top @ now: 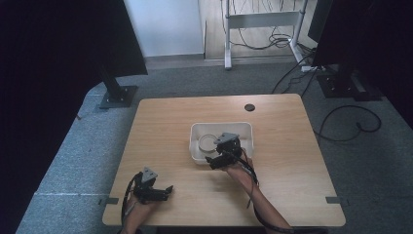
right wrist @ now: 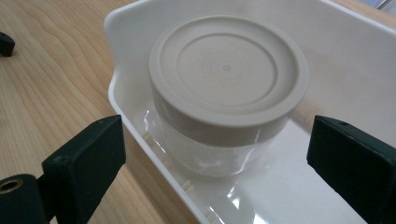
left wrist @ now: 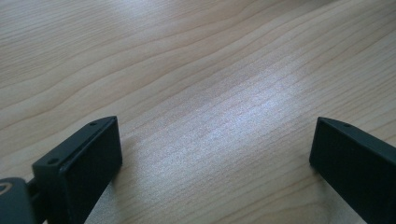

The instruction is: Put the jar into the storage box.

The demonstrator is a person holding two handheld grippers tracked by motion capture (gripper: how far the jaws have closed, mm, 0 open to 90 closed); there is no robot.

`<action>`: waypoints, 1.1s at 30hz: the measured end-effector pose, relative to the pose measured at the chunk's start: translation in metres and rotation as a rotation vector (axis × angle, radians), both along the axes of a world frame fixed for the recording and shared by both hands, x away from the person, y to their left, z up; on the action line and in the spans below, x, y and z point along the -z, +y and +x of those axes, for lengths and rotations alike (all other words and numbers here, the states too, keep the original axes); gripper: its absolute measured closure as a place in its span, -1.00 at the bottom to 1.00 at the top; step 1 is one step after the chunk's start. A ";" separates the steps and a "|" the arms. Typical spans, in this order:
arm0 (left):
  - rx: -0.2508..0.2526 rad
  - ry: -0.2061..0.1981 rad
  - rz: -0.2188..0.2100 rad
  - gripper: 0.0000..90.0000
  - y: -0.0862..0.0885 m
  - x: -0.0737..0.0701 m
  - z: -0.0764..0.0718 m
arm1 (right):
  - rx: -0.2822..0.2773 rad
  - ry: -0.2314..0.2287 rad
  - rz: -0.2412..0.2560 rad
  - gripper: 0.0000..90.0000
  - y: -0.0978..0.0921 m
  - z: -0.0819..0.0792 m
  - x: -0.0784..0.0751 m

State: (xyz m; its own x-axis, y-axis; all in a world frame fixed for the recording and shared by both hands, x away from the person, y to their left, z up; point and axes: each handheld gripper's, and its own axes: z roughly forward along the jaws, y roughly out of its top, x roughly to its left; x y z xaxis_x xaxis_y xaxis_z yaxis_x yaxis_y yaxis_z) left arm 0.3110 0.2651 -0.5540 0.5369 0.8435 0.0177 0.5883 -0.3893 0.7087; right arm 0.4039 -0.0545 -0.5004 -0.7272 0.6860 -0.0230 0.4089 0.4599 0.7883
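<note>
While I read this from the claws outward, these are my notes;

Right claw [right wrist: 215,154]: released, jaws spread wide, nothing between the pads; in the high view I see it [top: 220,157] poised over the near edge of the white tray [top: 196,146];
Jar from right claw: the jar [right wrist: 219,102] sits straight ahead of my right claw and a little below it, just beyond the jaw tips; not touching either pad;
Jar axis: upright, beige lid [right wrist: 229,67] on top, clear body beneath; round, so I judge any approach angle across the lid would do;
Jaw line-up: one jaw hangs outside the near tray wall, over the surface [right wrist: 51,84], the other over the tray's inside; I judge the claw must shift further in so both jaws flank the jar, or the near wall gets clipped;
Tray contents: the jar alone, as far as I can see, standing in the tray's end nearer my left side, close to that end wall; the remaining tray floor looks bare;
Left claw [left wrist: 215,154]: released, jaws wide apart, holding nothing; it looks down on bare wood grain [left wrist: 205,70]; in the high view it [top: 164,191] rests low near the front left corner of the surface;
Nearer hand: the right, plainly; the left sits well apart from tray and jar;
Likely next: close on the jar and lift, as I judge it.
</note>
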 end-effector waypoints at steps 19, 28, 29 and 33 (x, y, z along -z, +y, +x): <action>0.001 -0.001 0.001 -0.95 0.000 0.000 0.000 | -0.009 -0.001 -0.007 -0.88 -0.022 -0.016 -0.001; 0.000 0.000 0.000 -0.95 0.000 0.000 0.000 | -0.017 -0.006 -0.004 -0.88 -0.031 -0.024 -0.001; 0.000 0.000 0.000 -0.95 0.000 0.000 0.000 | -0.022 -0.007 -0.006 -0.88 -0.033 -0.026 -0.001; -0.002 -0.001 -0.002 -0.95 0.000 0.000 0.000 | -0.025 -0.010 -0.004 -0.88 -0.038 -0.031 0.000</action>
State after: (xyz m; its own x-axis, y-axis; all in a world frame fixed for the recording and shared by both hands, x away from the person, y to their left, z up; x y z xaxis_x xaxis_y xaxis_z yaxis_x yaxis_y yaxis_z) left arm 0.3110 0.2649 -0.5541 0.5354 0.8445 0.0163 0.5884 -0.3867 0.7101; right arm 0.3732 -0.0925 -0.5002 -0.7438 0.6676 -0.0330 0.3898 0.4733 0.7900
